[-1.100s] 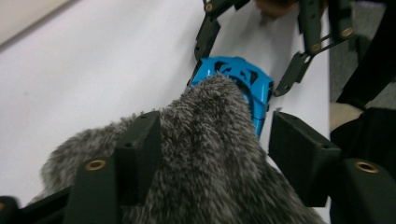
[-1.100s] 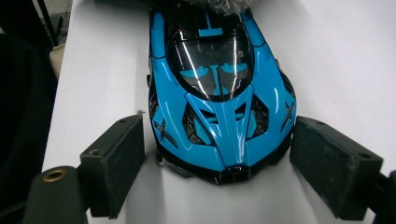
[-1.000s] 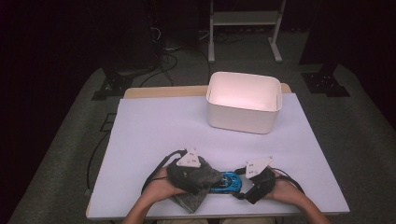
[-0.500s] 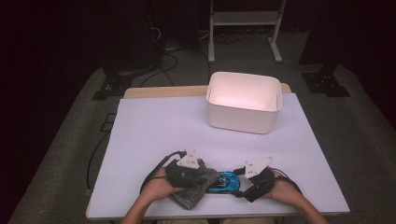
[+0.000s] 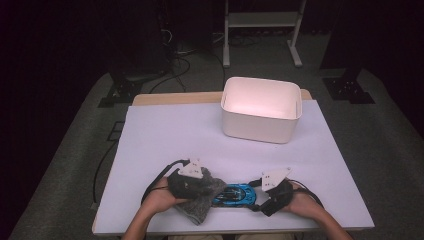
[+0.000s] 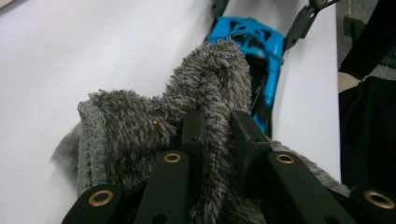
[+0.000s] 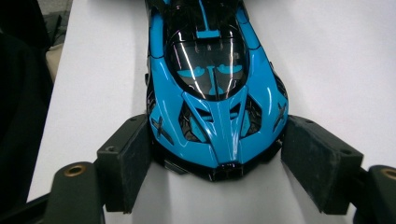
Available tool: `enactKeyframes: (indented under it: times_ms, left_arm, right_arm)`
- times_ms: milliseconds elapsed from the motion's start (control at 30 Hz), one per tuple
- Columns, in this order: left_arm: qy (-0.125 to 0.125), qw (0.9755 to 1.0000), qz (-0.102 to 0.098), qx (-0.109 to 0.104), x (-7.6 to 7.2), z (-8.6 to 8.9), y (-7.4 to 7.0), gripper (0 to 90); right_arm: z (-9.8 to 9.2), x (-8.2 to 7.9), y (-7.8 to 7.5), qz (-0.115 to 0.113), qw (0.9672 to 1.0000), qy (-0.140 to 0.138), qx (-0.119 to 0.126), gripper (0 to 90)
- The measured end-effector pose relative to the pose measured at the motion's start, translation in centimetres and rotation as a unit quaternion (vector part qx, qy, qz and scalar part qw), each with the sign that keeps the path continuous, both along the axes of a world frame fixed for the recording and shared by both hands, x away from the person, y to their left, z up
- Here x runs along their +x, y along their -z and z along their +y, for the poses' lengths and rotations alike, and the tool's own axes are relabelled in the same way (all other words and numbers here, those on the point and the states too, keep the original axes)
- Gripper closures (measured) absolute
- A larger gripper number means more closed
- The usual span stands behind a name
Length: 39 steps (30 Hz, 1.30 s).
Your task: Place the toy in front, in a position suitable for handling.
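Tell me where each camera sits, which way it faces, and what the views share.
High view: above the person's side, facing forward and down on the white table and white plastic bin; both forearms show.
Left gripper view: rides the left gripper, looking along black jaws that have just closed on the fluffy grey cloth.
Right gripper view: rides the right gripper, its jaws pressed against the nose of the glossy blue toy car.
Shared: all three show the car and table.

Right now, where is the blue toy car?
In the high view the blue toy car lies at the table's near edge, between the fuzzy grey cloth on its left and the right gripper.
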<state>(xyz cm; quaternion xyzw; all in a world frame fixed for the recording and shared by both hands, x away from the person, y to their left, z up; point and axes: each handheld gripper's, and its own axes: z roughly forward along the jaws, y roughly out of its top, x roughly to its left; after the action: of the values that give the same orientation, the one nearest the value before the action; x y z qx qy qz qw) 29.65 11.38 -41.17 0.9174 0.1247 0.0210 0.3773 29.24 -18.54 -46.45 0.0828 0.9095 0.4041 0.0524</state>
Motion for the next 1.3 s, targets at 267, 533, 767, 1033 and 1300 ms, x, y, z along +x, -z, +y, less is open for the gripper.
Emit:
enactKeyframes:
  times_ms: [267, 533, 767, 1033, 1300]
  left_arm:
    - [0.029, 0.9996, 0.004, 0.003, -0.3, -0.8, 0.3, 76.8]
    - [-0.001, 0.9999, 0.013, -0.001, -0.1, 1.9, 0.3, 76.7]
    - [0.013, 0.9998, 0.007, 0.011, -0.2, 0.6, 0.2, 76.5]
    - [0.013, 0.9998, 0.008, 0.01, -0.1, 0.7, 0.1, 76.5]
    - [0.048, 0.9987, 0.002, 0.015, -0.9, -1.6, -0.3, 76.1]
  right_arm:
    - [0.0, -0.1, 0.0, 0.0, 1.0, 0.002, 0.0, 24.5]
    - [0.0, -0.1, 0.0, 0.002, 1.0, -0.001, 0.002, 27.4]
    - [0.1, 0.1, 0.0, 0.011, 0.9999, 0.002, 0.0, 24.3]
    - [0.1, 0.0, 0.0, 0.004, 1.0, 0.004, 0.001, 24.6]
    - [0.1, 0.1, 0.0, 0.007, 1.0, 0.002, 0.0, 24.6]
